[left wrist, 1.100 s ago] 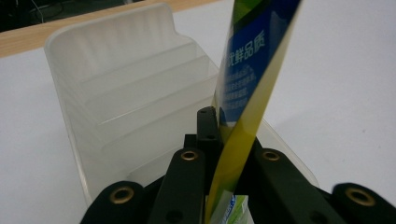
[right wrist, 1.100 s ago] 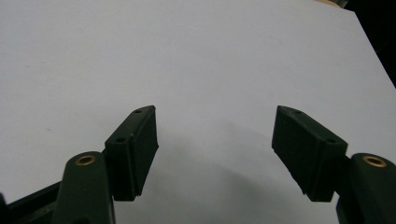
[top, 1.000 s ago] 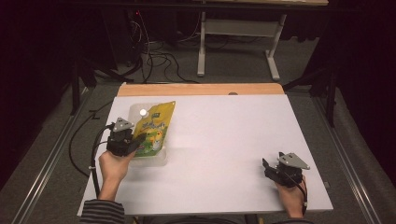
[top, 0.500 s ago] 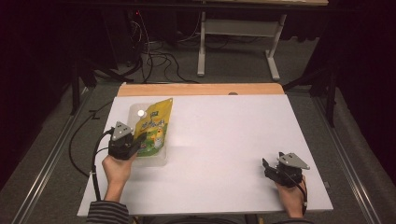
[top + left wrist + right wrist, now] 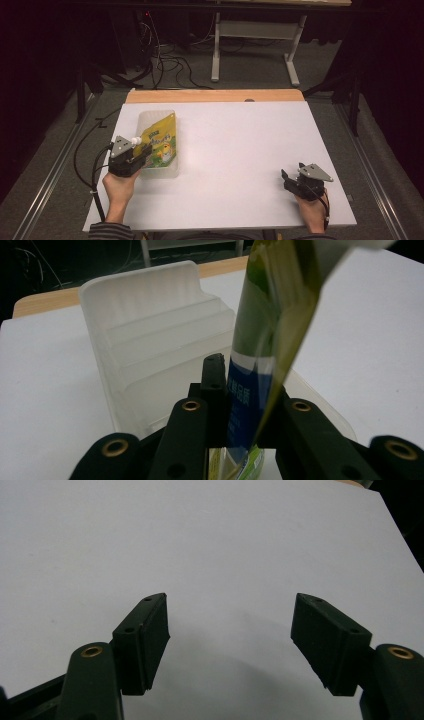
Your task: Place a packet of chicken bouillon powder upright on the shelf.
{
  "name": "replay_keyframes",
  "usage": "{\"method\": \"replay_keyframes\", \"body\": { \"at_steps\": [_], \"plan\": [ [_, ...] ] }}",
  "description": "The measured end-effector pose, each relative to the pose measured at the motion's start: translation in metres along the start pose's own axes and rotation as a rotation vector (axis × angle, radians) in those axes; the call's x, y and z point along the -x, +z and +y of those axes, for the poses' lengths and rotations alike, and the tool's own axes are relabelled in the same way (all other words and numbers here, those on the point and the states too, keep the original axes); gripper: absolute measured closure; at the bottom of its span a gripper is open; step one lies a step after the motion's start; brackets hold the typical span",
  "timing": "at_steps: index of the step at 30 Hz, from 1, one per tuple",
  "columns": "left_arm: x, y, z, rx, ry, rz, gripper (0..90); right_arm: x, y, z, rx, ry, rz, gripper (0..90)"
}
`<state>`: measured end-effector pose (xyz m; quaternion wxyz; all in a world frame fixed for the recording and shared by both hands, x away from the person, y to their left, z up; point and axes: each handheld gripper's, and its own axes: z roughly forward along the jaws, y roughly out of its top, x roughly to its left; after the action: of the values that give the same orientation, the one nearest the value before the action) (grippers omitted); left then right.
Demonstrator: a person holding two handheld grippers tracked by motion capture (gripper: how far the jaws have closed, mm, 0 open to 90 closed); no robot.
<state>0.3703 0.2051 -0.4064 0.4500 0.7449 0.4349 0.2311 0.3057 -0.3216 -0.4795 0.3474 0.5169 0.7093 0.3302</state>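
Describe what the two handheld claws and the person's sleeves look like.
Both the left claw and the right claw are black, with flat rectangular pads, brass-ringed pivot holes, a grey three-cornered plate on top and a black trailing cable. The left sleeve is dark and striped.

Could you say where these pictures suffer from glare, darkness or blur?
High view: table bright, floor around it very dark. Left gripper view: pouch close and blurred, tray soft. Right gripper view: right gripper throws a faint shadow on the table.
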Motion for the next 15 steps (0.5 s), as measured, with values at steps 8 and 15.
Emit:
{"method": "replay_keyframes", "body": {
  "at_steps": [8, 15],
  "plan": [
    [-0.004, -0.004, -0.008, 0.019, -0.037, 0.002, 72.0, 0.003, 0.000, 0.000, 0.000, 0.019, 0.017, 32.8],
    [-0.005, -0.008, -0.016, 0.015, -0.054, 0.036, 59.6, 0.004, 0.001, 0.000, 0.000, 0.033, 0.025, 32.9]
  ]
}}
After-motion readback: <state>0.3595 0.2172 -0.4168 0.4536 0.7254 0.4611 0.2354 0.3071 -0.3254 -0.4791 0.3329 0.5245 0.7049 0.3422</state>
